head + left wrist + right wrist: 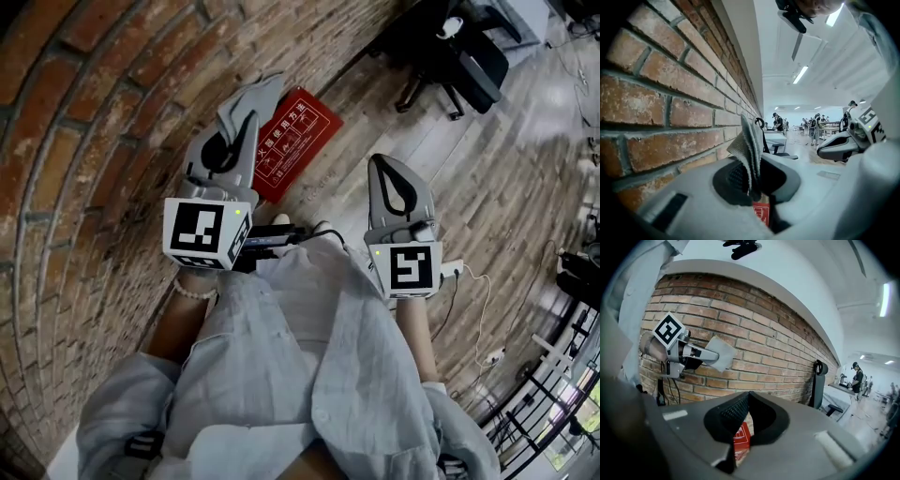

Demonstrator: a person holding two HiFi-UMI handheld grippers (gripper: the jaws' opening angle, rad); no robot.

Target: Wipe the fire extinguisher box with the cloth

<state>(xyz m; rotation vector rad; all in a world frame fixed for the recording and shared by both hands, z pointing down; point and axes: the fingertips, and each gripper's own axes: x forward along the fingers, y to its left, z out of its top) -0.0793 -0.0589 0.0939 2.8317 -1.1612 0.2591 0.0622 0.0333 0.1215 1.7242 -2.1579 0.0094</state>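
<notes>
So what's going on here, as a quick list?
place: brick wall, wooden floor
left gripper: shut on a grey cloth, held up close to the wall
right gripper: shut, nothing in it
fire extinguisher box: red, at the foot of the wall, ahead of both grippers
wiping: cloth looks clear of the box

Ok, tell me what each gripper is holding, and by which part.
The left gripper is shut on the grey cloth, pinching it by one end; the rest sticks out past the jaws. The right gripper is shut and holds nothing.
</notes>
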